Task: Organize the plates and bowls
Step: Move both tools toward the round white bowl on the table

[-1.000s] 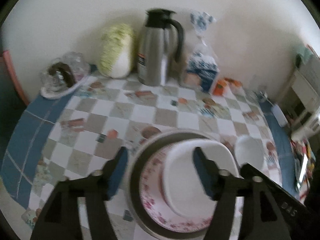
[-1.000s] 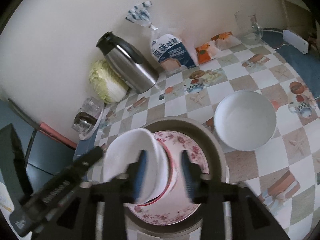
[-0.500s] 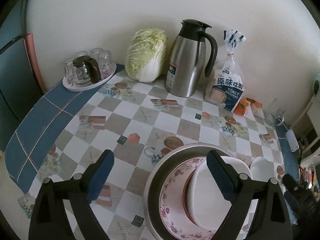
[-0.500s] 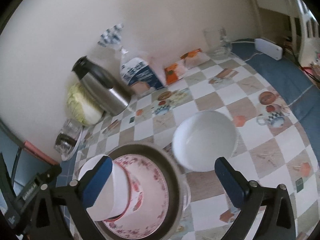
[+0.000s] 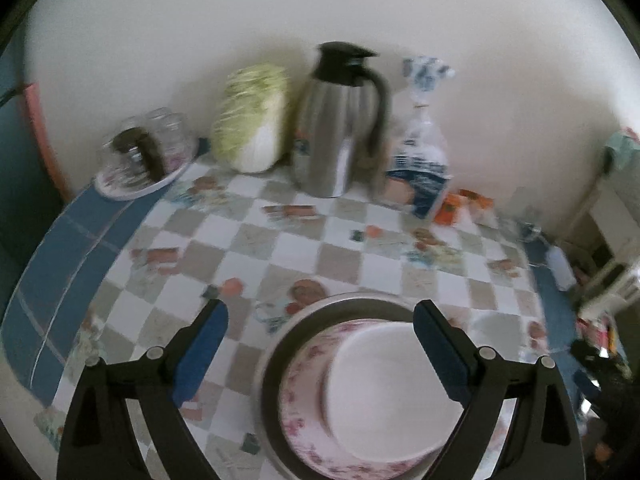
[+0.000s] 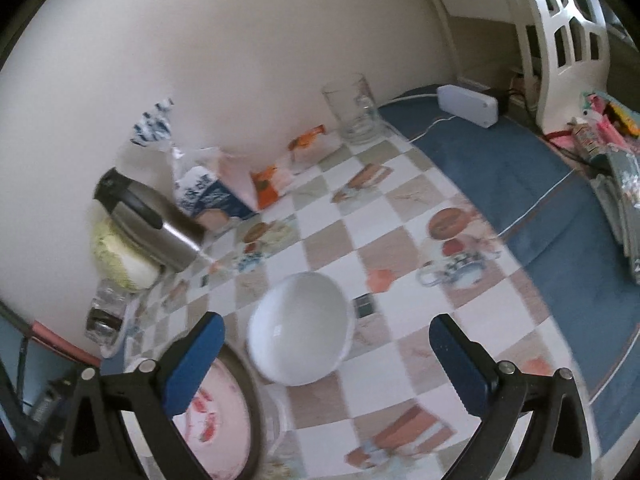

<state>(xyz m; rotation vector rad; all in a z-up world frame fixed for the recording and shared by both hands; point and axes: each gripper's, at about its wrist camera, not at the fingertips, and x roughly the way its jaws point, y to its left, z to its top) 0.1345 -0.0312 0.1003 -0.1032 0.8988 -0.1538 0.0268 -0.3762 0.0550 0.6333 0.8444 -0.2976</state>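
Both grippers wide, empty; loose bowl ahead of right jaws.

Right gripper (image 6: 326, 354): bowl (image 6: 300, 330) sits upright on the table (image 6: 400, 216), between the jaws and a little ahead, round, so no long axis to line up with. Right is the nearer; likely next pick. Left gripper (image 5: 318, 340): stack lies just under the right finger — metal pan (image 5: 269, 364) holds a floral plate (image 5: 304, 432), plate holds a white bowl (image 5: 384, 392). Nothing in the loose bowl.
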